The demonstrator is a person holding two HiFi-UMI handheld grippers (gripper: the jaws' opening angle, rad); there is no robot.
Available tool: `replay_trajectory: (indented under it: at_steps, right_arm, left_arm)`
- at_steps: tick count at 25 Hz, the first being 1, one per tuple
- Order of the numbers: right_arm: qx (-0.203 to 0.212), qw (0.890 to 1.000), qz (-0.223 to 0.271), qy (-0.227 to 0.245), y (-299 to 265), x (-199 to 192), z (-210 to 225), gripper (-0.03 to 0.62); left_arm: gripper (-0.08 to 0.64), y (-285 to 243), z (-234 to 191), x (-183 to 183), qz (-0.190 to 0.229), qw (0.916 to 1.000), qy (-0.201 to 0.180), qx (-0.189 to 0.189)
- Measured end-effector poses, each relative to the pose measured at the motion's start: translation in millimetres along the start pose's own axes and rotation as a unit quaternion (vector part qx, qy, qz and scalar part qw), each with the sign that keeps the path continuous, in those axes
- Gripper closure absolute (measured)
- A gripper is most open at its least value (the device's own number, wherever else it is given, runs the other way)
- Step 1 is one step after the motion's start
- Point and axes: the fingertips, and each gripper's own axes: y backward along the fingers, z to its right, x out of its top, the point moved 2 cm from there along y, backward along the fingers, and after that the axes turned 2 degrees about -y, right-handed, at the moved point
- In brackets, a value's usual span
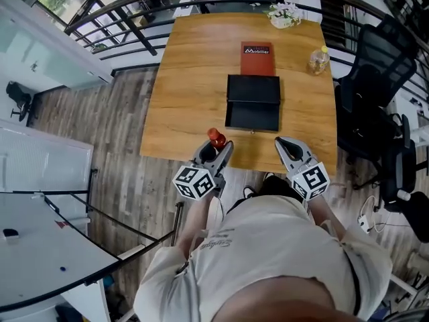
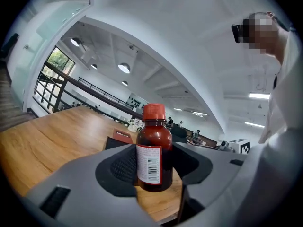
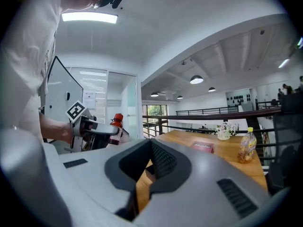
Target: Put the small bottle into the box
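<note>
One wide wooden bench (image 1: 188,79) is filling the middle of the head view, with plank flooring showing around it and a black office chair (image 1: 375,66) sitting off its right side. A person in a pale shirt (image 1: 268,260) is standing at the near edge, holding a gripper in each hand.

On the bench, a black box (image 1: 253,102) is lying open, its lid folded back toward the far side. Just beyond it a red booklet (image 1: 257,58) is lying flat. Over by the far right corner a clear bottle (image 1: 319,60) with a yellow cap is standing upright, and a small bunch of flowers (image 1: 284,15) is sitting at the far edge.

The left gripper (image 1: 216,149) is reaching over the near edge of the bench, left of the box and apart from it. Its fingers (image 2: 85,174) are pinching the small bottle (image 1: 216,138), a dark brown one with a red cap and a white barcode label, and are keeping it upright. Whether its base is touching the wood is not clear.

The right gripper (image 1: 287,143) is pointing at the bench edge just right of the box's near corner. Its fingers (image 3: 199,174) are pressing together with nothing between them.
</note>
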Motion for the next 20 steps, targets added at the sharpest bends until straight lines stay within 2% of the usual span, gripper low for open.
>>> replay_trajectory:
  at_steps: [4, 9, 12, 16, 20]
  right_arm:
    - [0.009, 1.0, 0.004, -0.008, -25, -2, 8, 0.598]
    - [0.018, 0.999, 0.002, -0.03, -63, -8, 36, 0.598]
    - [0.02, 0.999, 0.02, -0.024, -87, 5, 56, 0.598]
    - [0.006, 0.999, 0.043, -0.031, -109, 17, 86, 0.597]
    - [-0.004, 0.998, 0.034, -0.044, -113, 7, 106, 0.597]
  left_arm:
    - [0.333, -9, -13, 4, -0.007, 0.9999, 0.004, 0.009]
    - [0.333, -33, -28, 10, -0.041, 0.9991, -0.003, 0.014]
    - [0.333, -56, -35, 22, -0.059, 0.9982, -0.01, 0.004]
    - [0.333, -97, -38, 45, -0.072, 0.9965, -0.039, -0.02]
    - [0.333, -132, -36, 51, -0.082, 0.9952, -0.036, -0.04]
